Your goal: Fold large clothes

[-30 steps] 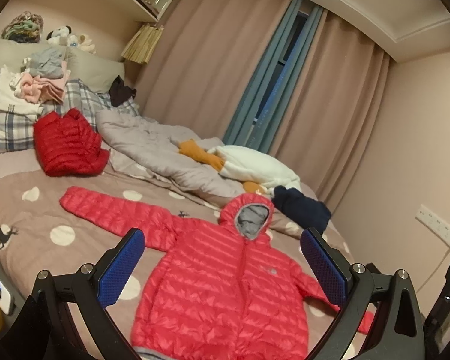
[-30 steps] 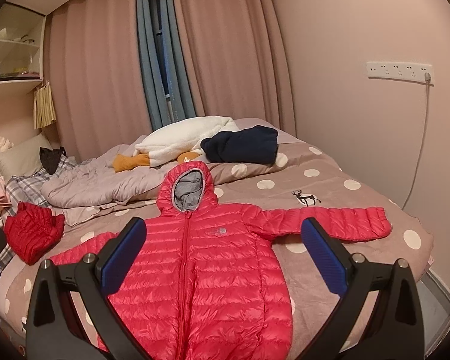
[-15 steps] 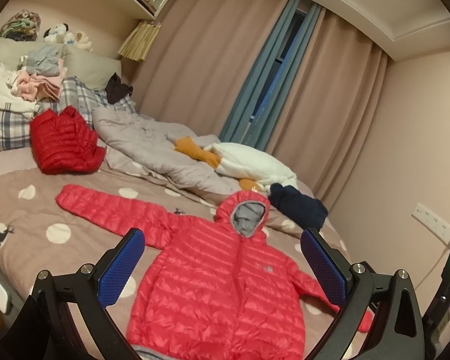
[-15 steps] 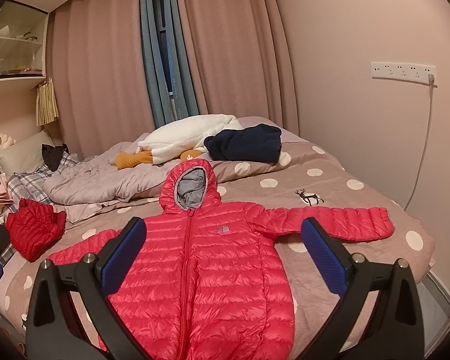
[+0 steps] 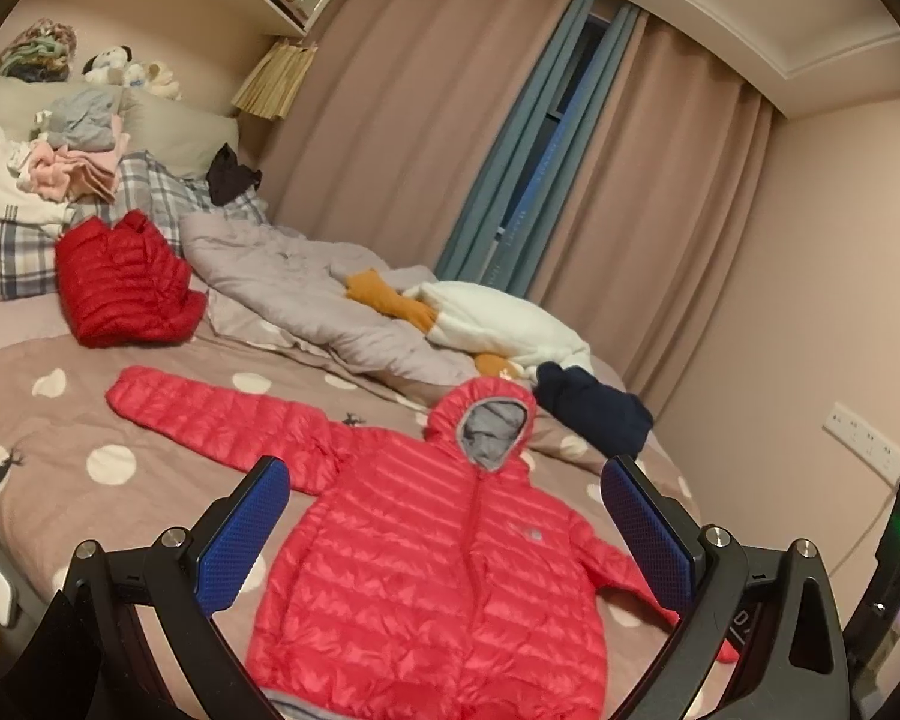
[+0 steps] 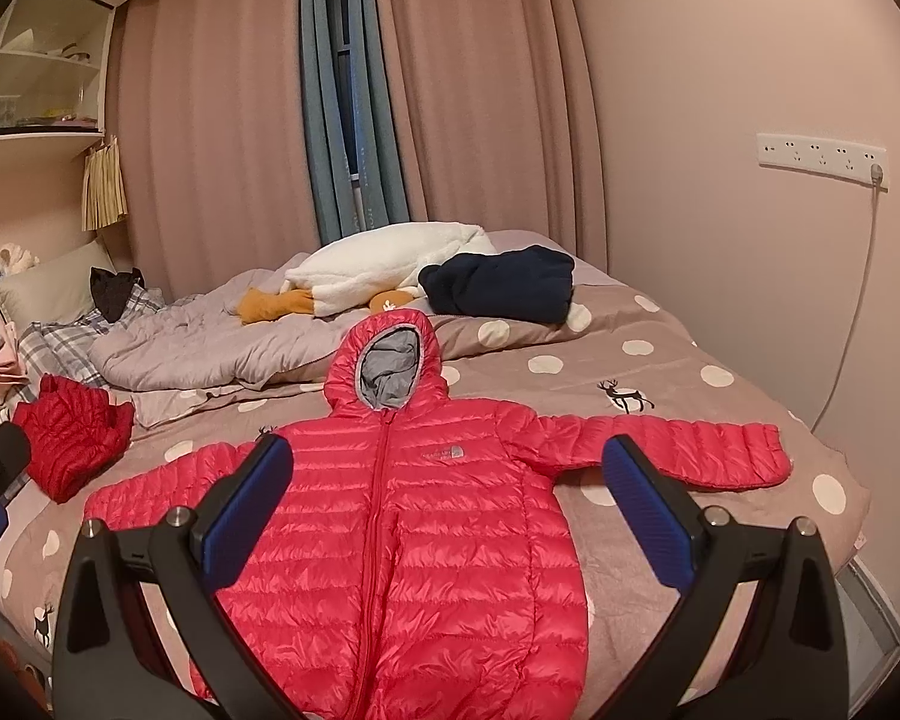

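since the earlier frames both views have been raised and tilted slightly, so that the jacket (image 5: 438,546) sits a little lower in each, while nothing on the bed (image 6: 678,372) itself has been shifted. the jacket is laid flat, front up and zipped, near the bed's near edge, with its hood (image 6: 390,360) pointed toward the far side and both sleeves spread outward; the right sleeve (image 6: 678,444) reaches toward the right edge and the left sleeve (image 5: 222,414) toward the left edge. this spread layout appears to have been chosen so that each sleeve can be folded inward separately.

the left claw (image 5: 444,534) is held spread wide above the jacket's lower body, nothing being pinched. the right claw (image 6: 444,522) is likewise spread wide and empty, held over the jacket's chest. neither is seen touching the fabric.

a folded red jacket (image 5: 120,282) is set apart near the left edge, probably as finished work, and a navy garment (image 6: 498,291) is left at the far side beside a white plush (image 6: 384,267). a grey quilt (image 5: 306,300) is bunched beyond the hood. folding is judged not yet begun.
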Available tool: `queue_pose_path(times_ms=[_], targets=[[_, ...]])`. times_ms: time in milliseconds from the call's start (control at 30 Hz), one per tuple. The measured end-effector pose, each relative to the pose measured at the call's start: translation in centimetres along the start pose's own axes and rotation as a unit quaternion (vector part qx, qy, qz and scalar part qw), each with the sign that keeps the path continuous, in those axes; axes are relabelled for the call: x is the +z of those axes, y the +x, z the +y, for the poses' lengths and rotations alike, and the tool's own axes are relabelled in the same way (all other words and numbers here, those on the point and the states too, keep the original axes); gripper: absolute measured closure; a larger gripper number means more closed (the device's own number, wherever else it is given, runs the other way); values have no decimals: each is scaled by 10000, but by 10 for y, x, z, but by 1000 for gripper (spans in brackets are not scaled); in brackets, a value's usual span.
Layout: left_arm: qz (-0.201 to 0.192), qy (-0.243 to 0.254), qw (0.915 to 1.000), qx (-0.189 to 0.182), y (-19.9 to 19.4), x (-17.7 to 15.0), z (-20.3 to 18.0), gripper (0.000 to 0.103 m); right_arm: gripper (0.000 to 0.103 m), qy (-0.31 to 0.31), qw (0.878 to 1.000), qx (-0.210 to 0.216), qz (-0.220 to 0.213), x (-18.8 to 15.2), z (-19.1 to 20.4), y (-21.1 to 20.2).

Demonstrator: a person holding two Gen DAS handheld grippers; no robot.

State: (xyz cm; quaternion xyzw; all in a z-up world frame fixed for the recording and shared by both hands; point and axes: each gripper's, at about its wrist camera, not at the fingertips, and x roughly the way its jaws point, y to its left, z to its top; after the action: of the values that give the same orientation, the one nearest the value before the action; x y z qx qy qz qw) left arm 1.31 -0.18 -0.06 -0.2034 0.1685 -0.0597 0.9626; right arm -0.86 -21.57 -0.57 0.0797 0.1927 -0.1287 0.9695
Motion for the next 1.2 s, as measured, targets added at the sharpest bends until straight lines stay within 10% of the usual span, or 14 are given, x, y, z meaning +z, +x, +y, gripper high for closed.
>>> queue_pose_path(times_ms=[1200], targets=[[62,-36,9992,402,5,2,9,1,0,18,10000,35,49,-5,8,0]])
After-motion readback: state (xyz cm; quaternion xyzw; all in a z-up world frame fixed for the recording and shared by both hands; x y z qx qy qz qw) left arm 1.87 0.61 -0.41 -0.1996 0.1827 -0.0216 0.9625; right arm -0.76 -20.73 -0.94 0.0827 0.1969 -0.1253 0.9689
